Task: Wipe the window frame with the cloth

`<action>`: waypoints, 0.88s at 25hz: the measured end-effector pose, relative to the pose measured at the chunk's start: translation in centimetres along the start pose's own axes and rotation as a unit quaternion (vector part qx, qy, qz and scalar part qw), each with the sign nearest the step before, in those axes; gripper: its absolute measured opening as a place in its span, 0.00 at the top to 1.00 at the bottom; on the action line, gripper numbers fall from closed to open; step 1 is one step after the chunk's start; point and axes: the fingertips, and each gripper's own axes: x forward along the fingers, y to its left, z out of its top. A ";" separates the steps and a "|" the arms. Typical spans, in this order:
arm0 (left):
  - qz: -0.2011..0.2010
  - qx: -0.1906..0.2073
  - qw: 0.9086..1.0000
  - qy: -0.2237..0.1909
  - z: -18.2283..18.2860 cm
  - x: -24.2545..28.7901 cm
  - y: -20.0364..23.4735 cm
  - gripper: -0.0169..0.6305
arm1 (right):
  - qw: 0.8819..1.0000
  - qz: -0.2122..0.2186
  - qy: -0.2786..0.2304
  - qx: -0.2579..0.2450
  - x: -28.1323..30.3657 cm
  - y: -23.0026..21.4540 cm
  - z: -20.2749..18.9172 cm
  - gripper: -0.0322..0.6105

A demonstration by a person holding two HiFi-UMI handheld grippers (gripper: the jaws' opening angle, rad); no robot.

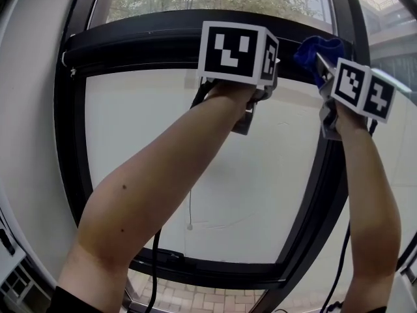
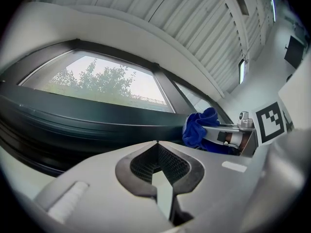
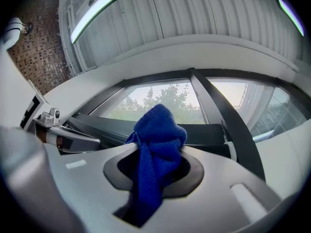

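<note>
right gripper (image 3: 154, 165) has its jaws clamped on the blue cloth (image 3: 158, 130); the cloth is bunched between them and its free wad sticks out past the tips toward the window frame (image 3: 209, 142); in the head view the cloth (image 1: 316, 52) sits at the right end of the frame's dark top bar (image 1: 143, 41), close to the corner where the right upright comes up; it looks to be touching the bar, though contact can't be confirmed; the bar's long axis runs left-right across the view, so most of its unwiped length lies to the left of the cloth; likely next move is a sideways stroke leftward along the bar with the wad kept pressed forward; left gripper (image 2: 158, 164) has its jaws closed on nothing and is raised just beside the right one, on its left, near the same bar; it sits in the path of a leftward stroke and may need to shift; right gripper is the one doing the wiping
</note>
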 end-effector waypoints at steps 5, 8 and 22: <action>-0.015 -0.018 1.000 0.000 -0.3 1.3 -1.9 0.99 | 1.000 -0.021 0.010 -0.015 -1.1 -2.7 -0.3 0.80; -0.015 -0.001 1.000 -0.003 0.0 1.8 -2.7 0.99 | 0.999 -0.032 0.010 -0.006 -1.5 -4.6 -0.6 0.80; -0.053 -0.006 0.998 -0.020 0.5 3.7 -7.6 0.99 | 0.997 -0.071 0.021 -0.006 -3.8 -10.8 -1.7 0.81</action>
